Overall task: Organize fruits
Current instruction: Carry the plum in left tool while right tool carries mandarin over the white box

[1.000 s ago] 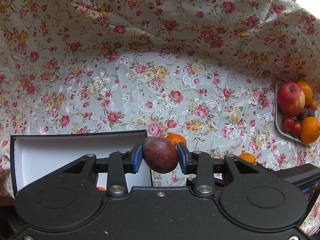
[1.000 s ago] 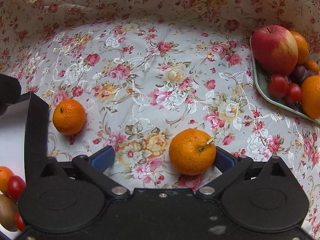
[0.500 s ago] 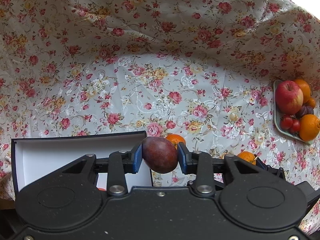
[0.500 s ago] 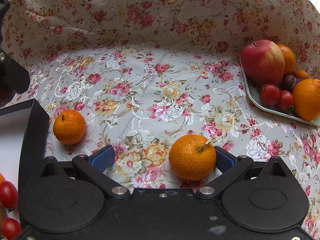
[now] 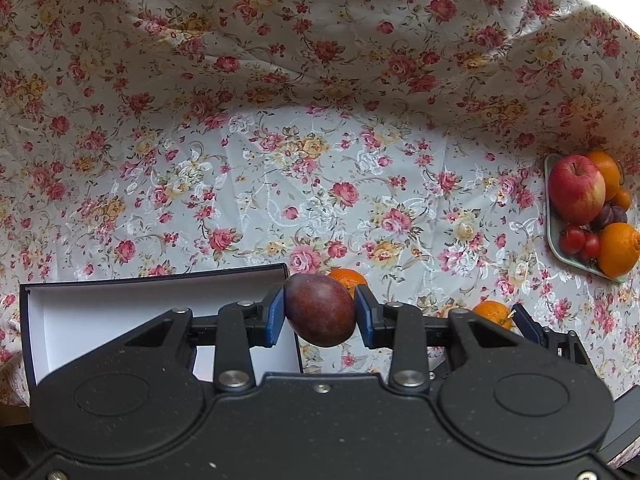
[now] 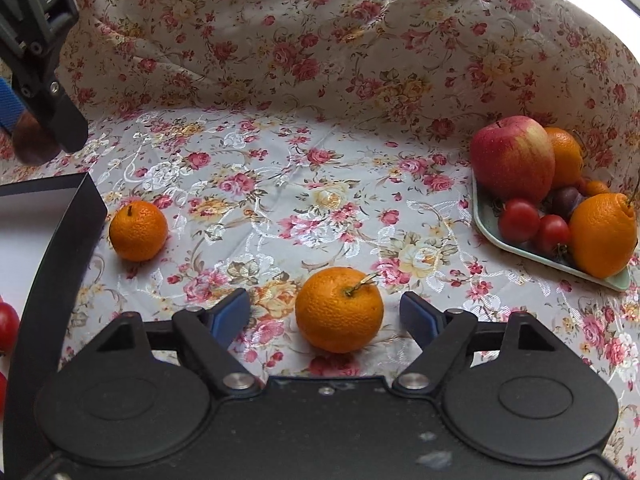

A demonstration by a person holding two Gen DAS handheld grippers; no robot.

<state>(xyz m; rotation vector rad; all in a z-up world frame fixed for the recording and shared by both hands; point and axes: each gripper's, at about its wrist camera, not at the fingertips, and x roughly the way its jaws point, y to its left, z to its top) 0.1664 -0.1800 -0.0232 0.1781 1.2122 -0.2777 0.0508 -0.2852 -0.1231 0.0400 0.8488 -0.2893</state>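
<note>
Fingers of the left gripper (image 5: pixel 320 312) pinch a plum (image 5: pixel 319 309) above the black box's (image 5: pixel 24 320) edge; right gripper (image 6: pixel 325 312), spread, straddles a mandarin (image 6: pixel 339 309) on the cloth. Close gently, centred.

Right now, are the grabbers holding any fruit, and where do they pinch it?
The left gripper pinches a plum by its two sides. The right gripper is open around an orange, holding nothing.

The left gripper (image 5: pixel 320 312) was clamped on a plum (image 5: pixel 320 309); the right gripper (image 6: pixel 325 312) stood wide open, its pads (image 6: pixel 230 312) apart.
</note>
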